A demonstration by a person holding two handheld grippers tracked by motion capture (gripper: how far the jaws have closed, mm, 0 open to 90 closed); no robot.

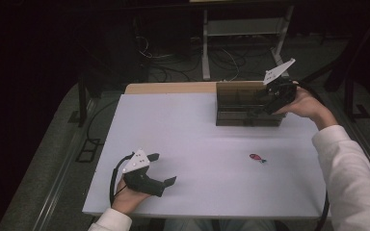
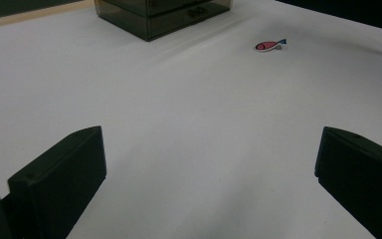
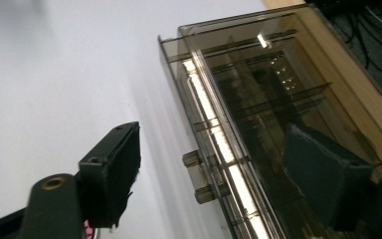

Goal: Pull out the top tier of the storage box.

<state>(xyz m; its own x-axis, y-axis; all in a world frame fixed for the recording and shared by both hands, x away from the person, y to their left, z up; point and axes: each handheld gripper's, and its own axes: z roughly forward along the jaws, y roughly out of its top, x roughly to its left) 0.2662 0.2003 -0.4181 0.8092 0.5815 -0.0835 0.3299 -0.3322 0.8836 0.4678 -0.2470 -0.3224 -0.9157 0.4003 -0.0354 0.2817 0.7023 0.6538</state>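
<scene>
A smoky translucent drawer box (image 1: 248, 107) stands at the far right of the white bench (image 1: 192, 144), its back near the wooden edge. The right hand-held gripper (image 1: 265, 107) reaches over its front from the right, jaws partly open and straddling the front panel by the small drawer handle (image 3: 204, 177), not pressing on it. A small red fish sticker (image 1: 257, 158) lies nearer, well apart. The left hand-held gripper (image 1: 166, 169) rests at the near left, jaws wide open and empty.
</scene>
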